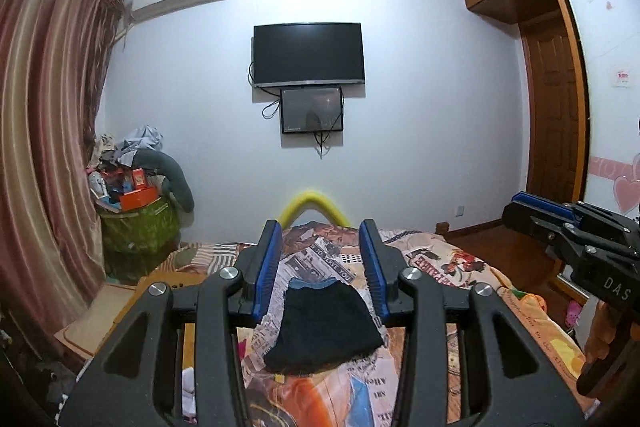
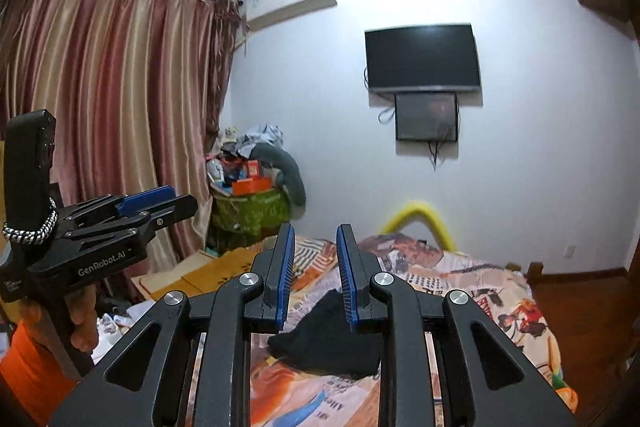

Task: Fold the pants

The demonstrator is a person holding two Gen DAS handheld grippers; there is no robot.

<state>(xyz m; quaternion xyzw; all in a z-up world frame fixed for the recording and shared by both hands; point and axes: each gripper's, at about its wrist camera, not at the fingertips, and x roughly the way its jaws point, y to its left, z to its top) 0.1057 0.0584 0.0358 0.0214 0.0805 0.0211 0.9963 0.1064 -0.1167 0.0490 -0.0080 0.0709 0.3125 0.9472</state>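
pants (image 1: 322, 327): dark folded bundle mid-bed (image 1: 460, 267), soft, light, limp; take by an edge | left hand-held gripper (image 1: 322, 247): jaws apart, empty | right hand-held gripper (image 2: 316, 251): narrow gap, empty

A dark television (image 1: 308, 53) hangs above what looks like a smaller screen (image 1: 312, 109).

Black pants (image 1: 320, 331) with a possibly blue waistband lie on a bed (image 1: 460, 267) covered in newsprint-patterned, orange-toned bedding; striped pink-and-gold curtains (image 2: 112, 99) hang behind.
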